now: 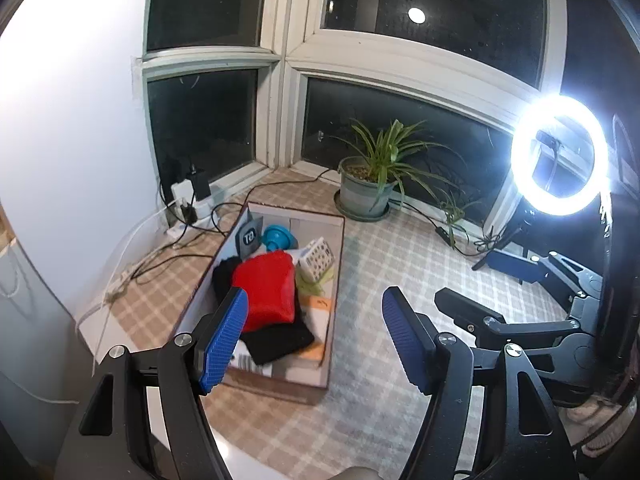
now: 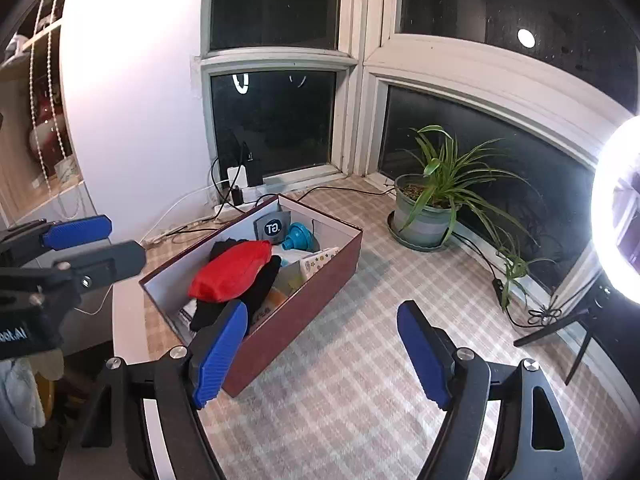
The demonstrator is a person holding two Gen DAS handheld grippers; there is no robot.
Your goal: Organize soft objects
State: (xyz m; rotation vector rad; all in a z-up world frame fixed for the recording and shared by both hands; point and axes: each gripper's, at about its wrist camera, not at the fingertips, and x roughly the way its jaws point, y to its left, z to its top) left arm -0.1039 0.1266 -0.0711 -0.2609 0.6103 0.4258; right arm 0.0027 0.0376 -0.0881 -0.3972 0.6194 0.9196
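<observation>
Both handheld grippers hang above a checked beige tablecloth point(image 2: 380, 360), jaws spread wide and nothing between their ribbed blue pads. Seen from its own camera, the left gripper point(image 1: 314, 342) points down toward a long maroon cardboard box with a white lining point(image 1: 334, 280) that sits ahead of it and slightly to its left, its left pad overlapping the box's near end in the picture without any visible contact. From the other camera, the right gripper point(image 2: 322, 354) hovers just beside the same box, which lies ahead and to its left, while the left gripper's blue-padded fingers point(image 2: 78, 232) show at the far left edge, well apart from the right one.

Beyond both grippers, a white-framed corner window point(image 2: 360, 80) shows dark panes. To the right of the right gripper glows a bright white ring light on a black tripod point(image 2: 616, 216). Ahead of it and to the right stands a green spider plant in a grey-green pot on a saucer point(image 2: 428, 216).

Inside the box, the soft things are piled toward the end nearest the grippers: a red fabric pouch point(image 1: 266, 290) lies on top of black cloth point(image 1: 276, 340), with a yellow-green cloth point(image 1: 316, 286) just beside it. Farther along the box sit a white packet with dark dots point(image 1: 318, 258), a teal plastic funnel-shaped object point(image 1: 276, 238) and a grey tag with white lettering point(image 1: 250, 236). Black and white cables and chargers point(image 1: 188, 204) cluster by the wall beyond the box, left of the left gripper.
</observation>
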